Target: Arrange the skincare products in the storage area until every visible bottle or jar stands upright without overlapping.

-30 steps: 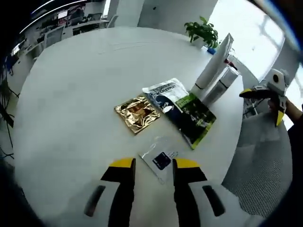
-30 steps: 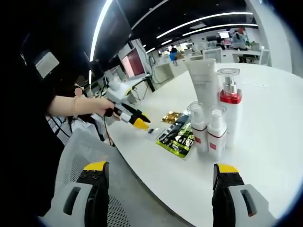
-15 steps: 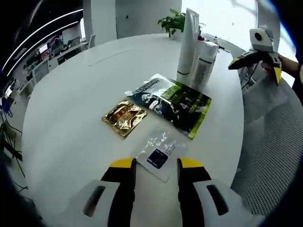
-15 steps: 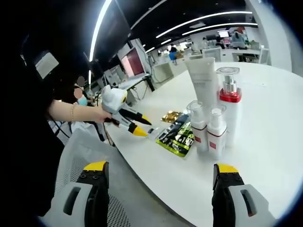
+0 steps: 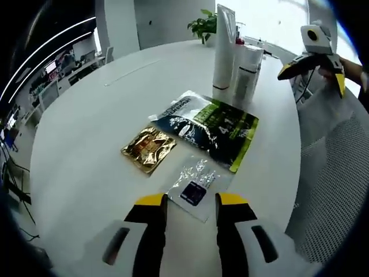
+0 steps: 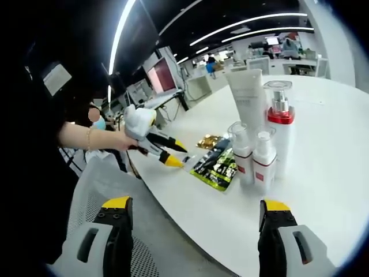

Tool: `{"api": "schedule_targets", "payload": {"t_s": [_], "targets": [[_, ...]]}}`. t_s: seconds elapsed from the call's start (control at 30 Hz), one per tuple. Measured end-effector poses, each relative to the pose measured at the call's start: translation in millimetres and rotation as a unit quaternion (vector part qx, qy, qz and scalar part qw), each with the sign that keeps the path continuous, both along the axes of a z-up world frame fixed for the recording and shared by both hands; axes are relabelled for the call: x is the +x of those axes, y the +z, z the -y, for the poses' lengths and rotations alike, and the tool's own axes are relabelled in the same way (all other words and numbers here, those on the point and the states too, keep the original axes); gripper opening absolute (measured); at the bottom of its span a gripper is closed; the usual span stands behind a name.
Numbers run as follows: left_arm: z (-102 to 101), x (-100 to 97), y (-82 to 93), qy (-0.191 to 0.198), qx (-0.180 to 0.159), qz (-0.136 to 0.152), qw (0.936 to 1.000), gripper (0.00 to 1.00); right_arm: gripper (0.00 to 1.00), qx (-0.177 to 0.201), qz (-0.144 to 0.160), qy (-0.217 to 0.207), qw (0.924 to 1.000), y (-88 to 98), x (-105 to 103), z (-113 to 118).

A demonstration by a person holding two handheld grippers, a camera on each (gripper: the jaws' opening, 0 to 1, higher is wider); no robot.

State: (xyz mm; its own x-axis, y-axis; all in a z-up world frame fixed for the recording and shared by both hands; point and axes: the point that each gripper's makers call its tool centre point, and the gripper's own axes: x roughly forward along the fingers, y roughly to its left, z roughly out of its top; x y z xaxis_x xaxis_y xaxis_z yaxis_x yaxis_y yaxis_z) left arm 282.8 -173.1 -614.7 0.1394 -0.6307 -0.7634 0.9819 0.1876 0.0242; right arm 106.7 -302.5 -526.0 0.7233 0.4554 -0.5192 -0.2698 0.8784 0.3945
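Note:
On the round white table [image 5: 86, 115] a tall white tube [image 5: 223, 46] and pump bottles [image 5: 245, 69] stand upright at the far side. Flat on the table lie a dark and green sachet [image 5: 213, 127], a gold sachet [image 5: 149, 149] and a clear sachet with a blue square [image 5: 195, 187]. My left gripper [image 5: 191, 202] is open, its yellow tips just short of the clear sachet. In the right gripper view the tube [image 6: 248, 101], a red-collared bottle [image 6: 281, 127] and two small pump bottles [image 6: 241, 153] stand together. My right gripper [image 6: 196, 208] hangs wide open off the table's edge.
A potted plant [image 5: 204, 26] stands at the table's far rim. A mesh chair [image 5: 334, 173] sits by the right edge. A hand holds the left gripper [image 6: 155, 149] low over the table's near edge. Desks and monitors [image 6: 164, 75] fill the room behind.
The left gripper has come a little lower and closer to the clear sachet. The right gripper has stayed still and open.

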Motion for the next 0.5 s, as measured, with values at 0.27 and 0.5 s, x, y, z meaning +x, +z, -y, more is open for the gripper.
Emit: {"api": "schedule_targets", "payload": {"t_s": [0.27,0.5], "targets": [[4.7,-2.9,0.3,-0.006,0.003,0.001,1.0000,0.34,0.93,0.000,0.001,0.000,1.0000,0.5,0.0,-0.2],[4.6,-2.2,-0.4,-0.004,0.004,-0.002,1.0000,0.35,0.93,-0.001,0.002,-0.001,1.0000,0.6,0.5,0.5]]}}
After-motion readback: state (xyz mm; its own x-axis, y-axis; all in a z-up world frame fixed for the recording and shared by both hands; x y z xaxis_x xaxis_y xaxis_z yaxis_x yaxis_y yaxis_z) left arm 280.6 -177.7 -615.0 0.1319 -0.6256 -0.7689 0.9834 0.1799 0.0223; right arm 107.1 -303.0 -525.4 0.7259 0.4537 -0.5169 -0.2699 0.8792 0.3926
